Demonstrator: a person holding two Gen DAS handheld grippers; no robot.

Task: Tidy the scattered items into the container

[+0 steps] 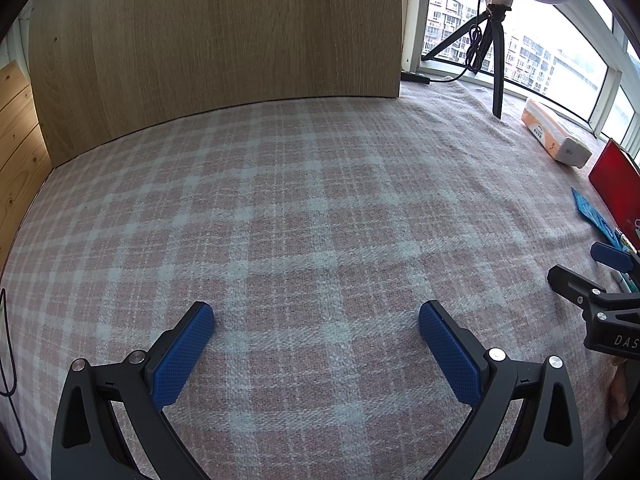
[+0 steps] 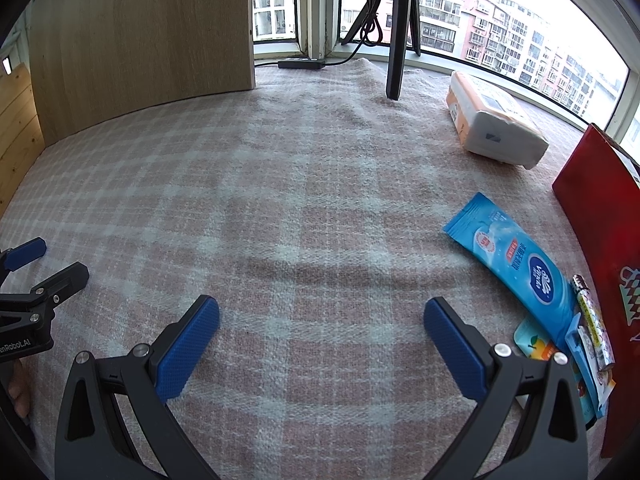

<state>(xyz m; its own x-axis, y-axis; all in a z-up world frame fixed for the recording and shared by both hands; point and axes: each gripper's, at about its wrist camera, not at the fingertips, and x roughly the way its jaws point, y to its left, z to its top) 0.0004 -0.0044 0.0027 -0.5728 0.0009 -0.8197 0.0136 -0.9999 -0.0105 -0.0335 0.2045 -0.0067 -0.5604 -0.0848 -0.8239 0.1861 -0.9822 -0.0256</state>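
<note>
A red container (image 2: 600, 248) stands at the right edge; it also shows in the left wrist view (image 1: 618, 192). Beside it lie a blue wet-wipes pack (image 2: 516, 264), a thin tube with a patterned label (image 2: 594, 320), a small orange-and-teal sachet (image 2: 534, 344) and a blue box (image 2: 580, 356). My right gripper (image 2: 322, 322) is open and empty, left of these items above the cloth. My left gripper (image 1: 316, 332) is open and empty over bare cloth. The wipes pack shows in the left wrist view (image 1: 592, 212) too.
A pink plaid cloth (image 1: 300, 208) covers the surface. A wooden board (image 1: 216, 40) stands at the back left. A tripod (image 2: 396, 32) with a cable stands by the window. A tissue pack (image 2: 496, 116) lies at the back right.
</note>
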